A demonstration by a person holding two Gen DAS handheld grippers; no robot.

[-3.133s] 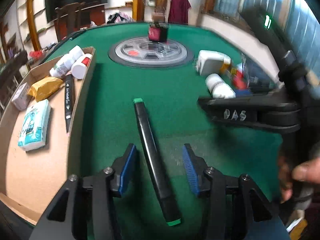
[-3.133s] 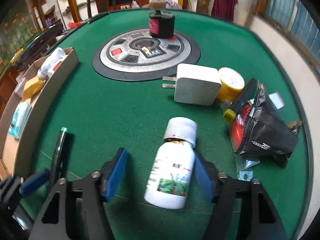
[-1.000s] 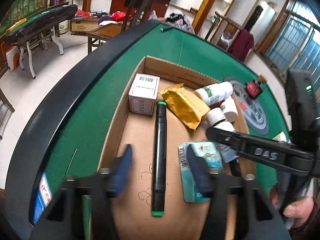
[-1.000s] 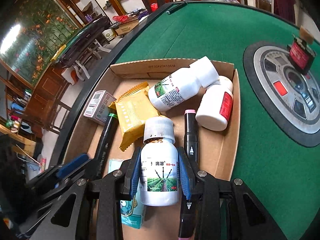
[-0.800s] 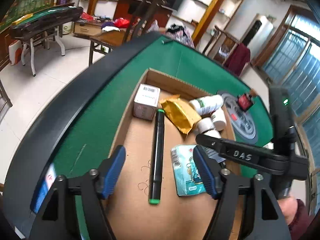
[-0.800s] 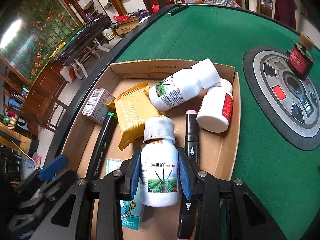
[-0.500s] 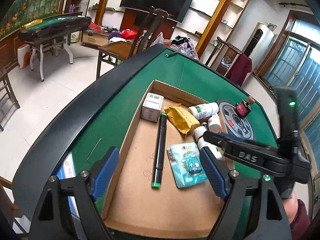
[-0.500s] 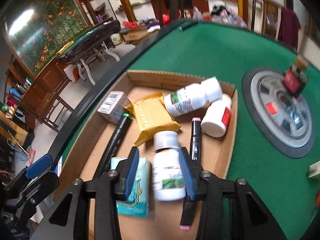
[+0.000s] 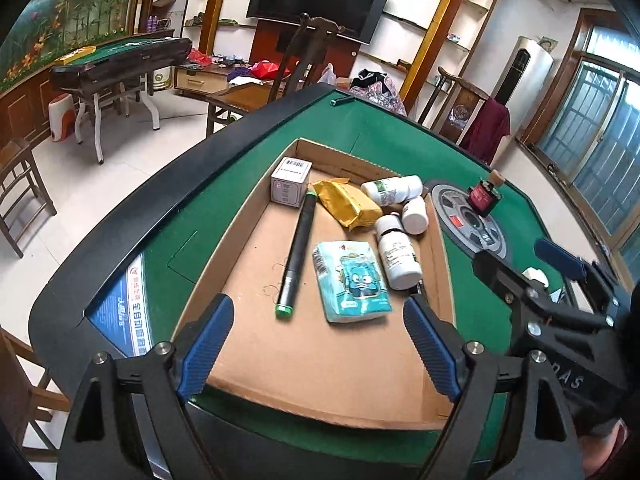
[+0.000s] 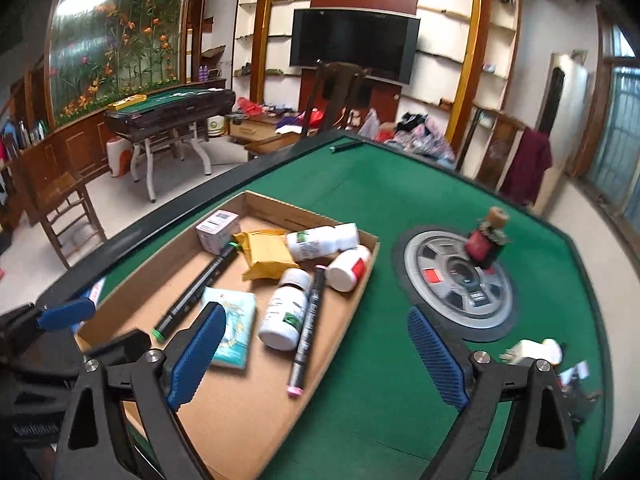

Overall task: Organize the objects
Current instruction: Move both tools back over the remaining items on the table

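Cardboard tray (image 9: 236, 240) near table edge (image 9: 120, 248), front half bare

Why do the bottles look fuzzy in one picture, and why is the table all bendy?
Right wrist view: motion blur smears the nearest white bottle and the charger. Left wrist view: sharp, that bottle's label edges crisp. Both views: the fisheye lens bows the table edge and darkens the corners.

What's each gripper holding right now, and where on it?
Nothing. Left gripper and right gripper are both opening, with nothing between the jaws, above the cardboard box.
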